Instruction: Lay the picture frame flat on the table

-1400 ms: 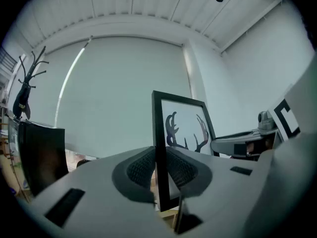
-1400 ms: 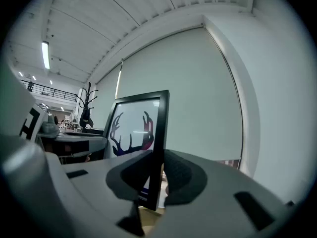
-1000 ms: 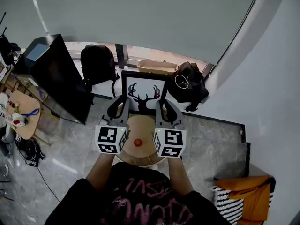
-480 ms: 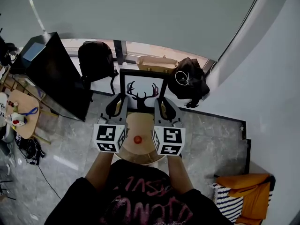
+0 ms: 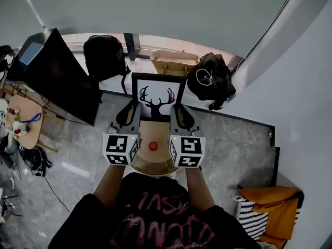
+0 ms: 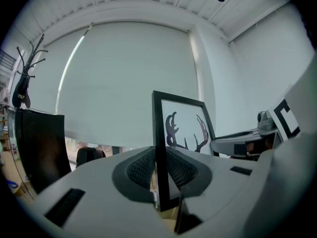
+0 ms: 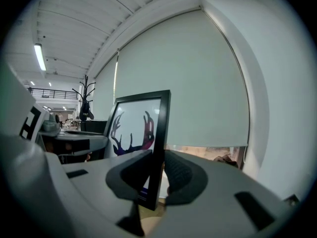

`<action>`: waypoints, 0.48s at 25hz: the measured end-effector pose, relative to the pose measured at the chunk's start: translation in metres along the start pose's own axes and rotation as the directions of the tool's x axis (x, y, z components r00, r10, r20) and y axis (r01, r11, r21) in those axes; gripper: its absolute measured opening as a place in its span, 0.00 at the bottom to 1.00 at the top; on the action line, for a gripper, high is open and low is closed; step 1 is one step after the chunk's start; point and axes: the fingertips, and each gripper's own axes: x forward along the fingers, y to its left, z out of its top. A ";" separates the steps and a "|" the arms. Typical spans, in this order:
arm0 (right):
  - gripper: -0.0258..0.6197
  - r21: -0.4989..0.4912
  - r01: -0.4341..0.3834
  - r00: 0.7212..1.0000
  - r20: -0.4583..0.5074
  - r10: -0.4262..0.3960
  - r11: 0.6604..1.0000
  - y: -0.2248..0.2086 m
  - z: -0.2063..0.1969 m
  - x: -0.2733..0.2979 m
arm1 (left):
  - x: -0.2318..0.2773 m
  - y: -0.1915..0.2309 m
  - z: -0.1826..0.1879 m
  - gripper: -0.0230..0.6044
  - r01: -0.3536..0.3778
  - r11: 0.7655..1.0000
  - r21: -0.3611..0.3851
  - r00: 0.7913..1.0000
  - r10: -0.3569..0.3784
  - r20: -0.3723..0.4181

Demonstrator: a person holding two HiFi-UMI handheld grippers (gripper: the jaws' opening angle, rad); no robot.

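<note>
A black picture frame (image 5: 157, 96) with a deer-antler print stands upright at the far edge of a small round wooden table (image 5: 150, 165). My left gripper (image 5: 133, 114) is shut on the frame's left edge (image 6: 159, 148), its ribbed pads on either side of the black border. On the frame's right edge (image 7: 159, 133) my right gripper (image 5: 178, 116) is shut in the same way. A small red object (image 5: 153, 146) lies on the table between the two grippers. The frame's bottom edge is hidden behind the jaws.
A black backpack (image 5: 104, 56), a cardboard box (image 5: 174, 62) and a black bag (image 5: 212, 84) sit by the window wall behind the frame. A dark panel (image 5: 57, 79) stands at the left. Orange fabric (image 5: 270, 201) lies at the lower right.
Both grippers and the frame have shifted slightly upward in the head view. The hold on both edges is unchanged.
</note>
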 end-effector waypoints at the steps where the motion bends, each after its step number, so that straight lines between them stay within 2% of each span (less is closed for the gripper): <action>1: 0.17 0.003 -0.001 1.000 -0.006 0.001 1.000 -0.001 -0.002 0.002 | 0.002 0.000 -0.002 0.15 0.000 1.000 -0.001 1.000 0.000 -0.006; 12: 0.17 0.018 0.003 0.998 -0.067 -0.002 1.000 -0.010 -0.024 0.019 | 0.021 0.003 -0.026 0.15 0.000 1.000 -0.027 0.998 -0.002 -0.063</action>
